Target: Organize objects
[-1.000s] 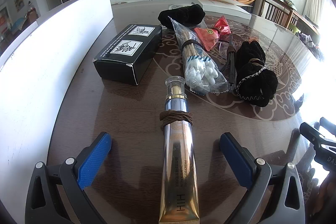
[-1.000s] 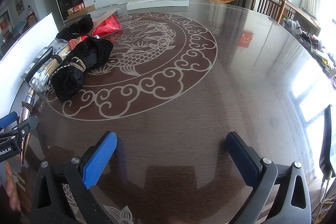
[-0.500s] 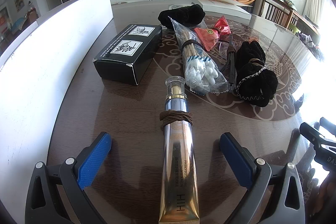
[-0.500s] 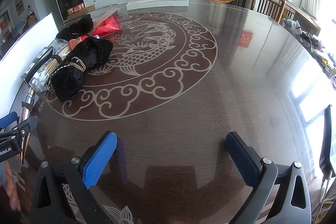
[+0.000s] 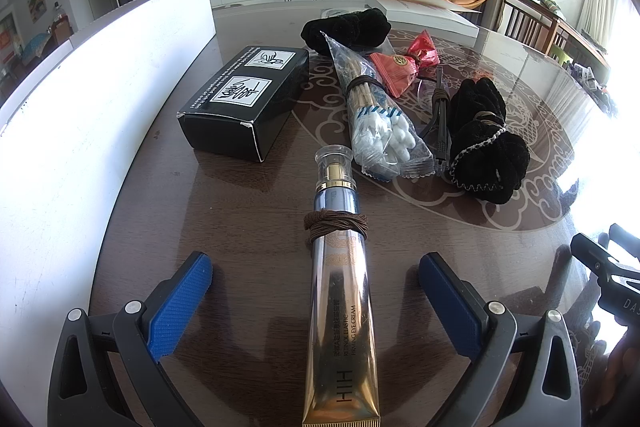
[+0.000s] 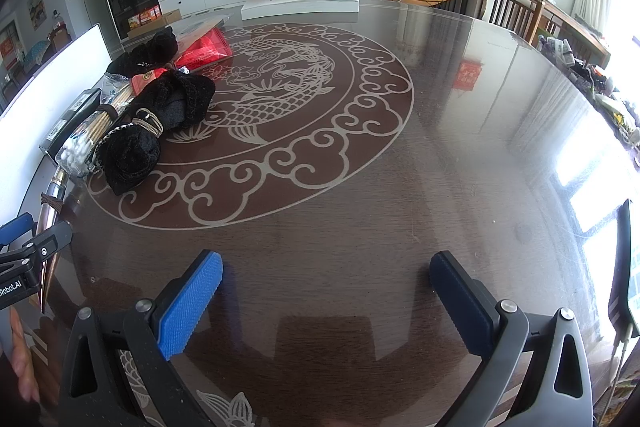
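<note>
A gold eye-cream tube (image 5: 340, 307) with a brown hair tie wound around it lies on the dark table between the open fingers of my left gripper (image 5: 316, 291), not gripped. Beyond it lie a black box (image 5: 244, 99), a bag of cotton swabs (image 5: 380, 123), a red packet (image 5: 404, 63), a black comb-like tool (image 5: 440, 123) and two black cloth bundles (image 5: 484, 143). My right gripper (image 6: 326, 291) is open and empty over bare table. The bundle (image 6: 160, 123) and the tube (image 6: 50, 211) lie at its far left.
A white board (image 5: 100, 99) stands along the table's left side. A white flat box (image 6: 300, 1) lies at the far edge. The table has a carved fish medallion (image 6: 276, 99) at its middle. Chairs stand at the right.
</note>
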Tool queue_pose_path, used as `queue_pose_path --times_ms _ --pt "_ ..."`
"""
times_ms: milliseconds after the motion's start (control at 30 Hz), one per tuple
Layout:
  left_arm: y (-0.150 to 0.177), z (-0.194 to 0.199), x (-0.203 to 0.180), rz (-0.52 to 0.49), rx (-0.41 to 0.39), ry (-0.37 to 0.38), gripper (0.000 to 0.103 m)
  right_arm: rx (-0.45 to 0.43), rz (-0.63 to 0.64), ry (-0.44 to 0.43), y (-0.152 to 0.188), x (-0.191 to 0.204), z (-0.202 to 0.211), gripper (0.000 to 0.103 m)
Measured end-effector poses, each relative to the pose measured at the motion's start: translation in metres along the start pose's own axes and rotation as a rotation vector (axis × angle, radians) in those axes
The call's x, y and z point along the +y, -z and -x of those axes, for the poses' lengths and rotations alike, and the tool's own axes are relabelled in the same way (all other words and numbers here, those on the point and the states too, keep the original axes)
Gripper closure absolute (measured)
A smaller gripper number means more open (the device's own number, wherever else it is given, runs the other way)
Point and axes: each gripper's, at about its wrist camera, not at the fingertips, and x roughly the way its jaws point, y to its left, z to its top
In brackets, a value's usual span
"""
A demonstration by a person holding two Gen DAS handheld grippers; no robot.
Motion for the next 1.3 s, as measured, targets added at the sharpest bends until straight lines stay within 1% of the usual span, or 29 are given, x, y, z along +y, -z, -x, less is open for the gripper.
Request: queue_pose_path --times_ms 533,633,667,700,733,767,833,900,933,967,1000,1033,1067,1133,1200,1300 --pt "0.000 0.000 0.000 0.000 0.000 -0.001 0.000 0.000 -0.001 0.001 0.000 0.000 0.000 0.000" --pt "0.000 0.000 0.000 0.000 0.000 -0.001 0.000 0.015 -0.002 0.002 -0.002 0.001 0.001 0.000" --pt "0.000 0.000 0.000 0.000 0.000 -0.001 0.000 0.031 -0.012 -0.018 -0.005 0.003 0.001 0.002" --pt "0.000 0.000 0.000 0.000 0.000 -0.001 0.000 0.031 -0.037 -0.072 -0.010 0.005 0.004 0.003" --pt "0.000 0.000 0.000 0.000 0.000 -0.001 0.000 0.017 -0.063 -0.141 -0.016 0.009 0.010 0.005" --pt "0.000 0.000 0.000 0.000 0.000 -0.001 0.000 -0.004 -0.073 -0.200 -0.025 0.016 0.016 0.005" --pt "0.000 0.000 0.000 0.000 0.000 -0.001 0.000 -0.023 -0.057 -0.285 -0.048 0.037 0.021 0.005" --pt "0.000 0.000 0.000 0.000 0.000 -0.001 0.000 0.008 -0.037 -0.365 -0.069 0.061 0.013 0.006" --pt "0.000 0.000 0.000 0.000 0.000 -0.001 0.000 0.035 -0.016 -0.387 -0.077 0.073 0.006 0.011" --pt "0.000 0.000 0.000 0.000 0.000 -0.001 0.000 0.072 0.014 -0.394 -0.081 0.085 -0.003 0.023" --pt "0.001 0.000 0.000 -0.002 -0.001 -0.002 0.000 0.113 0.037 -0.394 -0.083 0.092 -0.013 0.034" --pt "0.001 0.001 0.000 -0.002 -0.001 -0.001 0.000 0.153 0.043 -0.400 -0.082 0.096 -0.022 0.061" --pt "0.001 0.001 0.000 -0.003 -0.001 0.001 0.000 0.179 0.033 -0.413 -0.078 0.095 -0.026 0.071" --pt "0.001 0.002 0.000 -0.006 0.000 0.004 0.000 0.177 0.013 -0.443 -0.068 0.084 -0.021 0.071" --pt "0.001 0.002 0.001 -0.016 0.005 0.010 0.000 0.188 0.031 -0.453 -0.054 0.071 -0.010 0.072" --pt "0.001 0.003 0.003 -0.061 0.040 0.041 0.000 0.189 0.078 -0.428 -0.025 0.048 0.010 0.071"
